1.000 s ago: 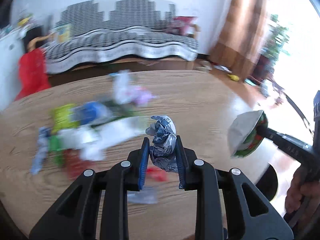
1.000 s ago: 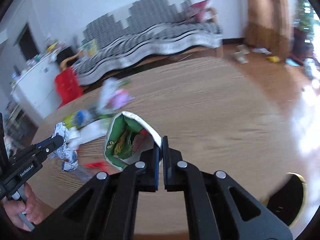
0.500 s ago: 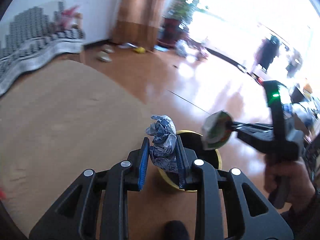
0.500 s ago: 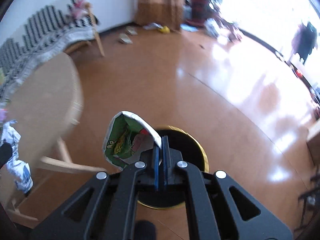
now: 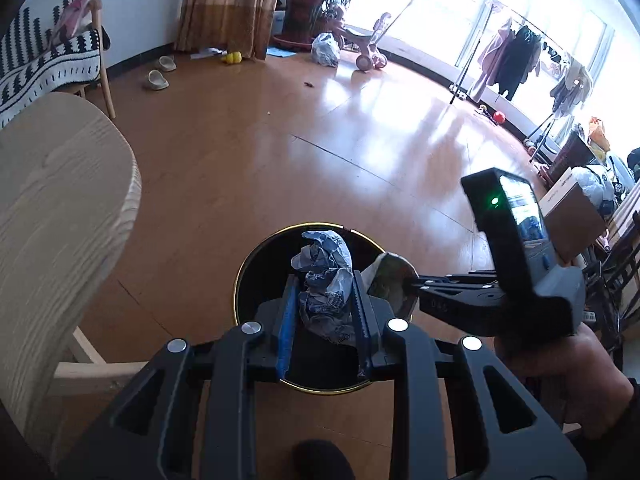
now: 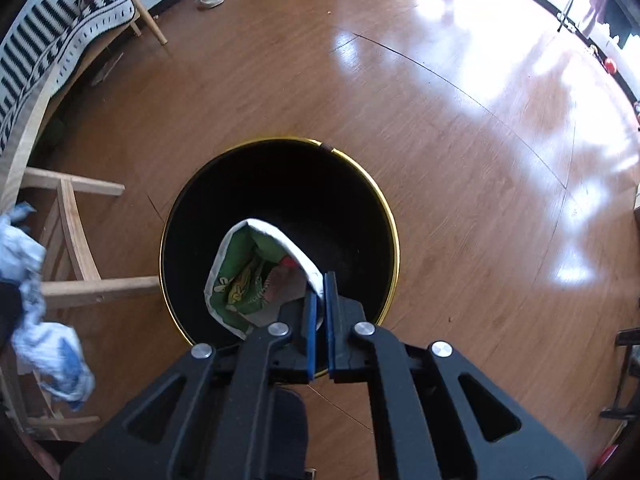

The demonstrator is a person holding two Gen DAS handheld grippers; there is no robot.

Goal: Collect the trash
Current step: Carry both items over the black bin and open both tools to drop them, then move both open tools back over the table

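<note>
Left tool [image 5: 323, 304] around crumpled wrapper [image 5: 325, 280], above black bin [image 5: 256, 264].

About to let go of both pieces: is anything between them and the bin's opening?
Nothing visible. The crumpled wrapper and green snack bag both hang over the open black bin, its mouth uncovered.

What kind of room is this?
Probably a home living room: a sofa with a black-and-white throw, slippers on the wooden floor, and clothes drying on a rack by the bright windows.
</note>
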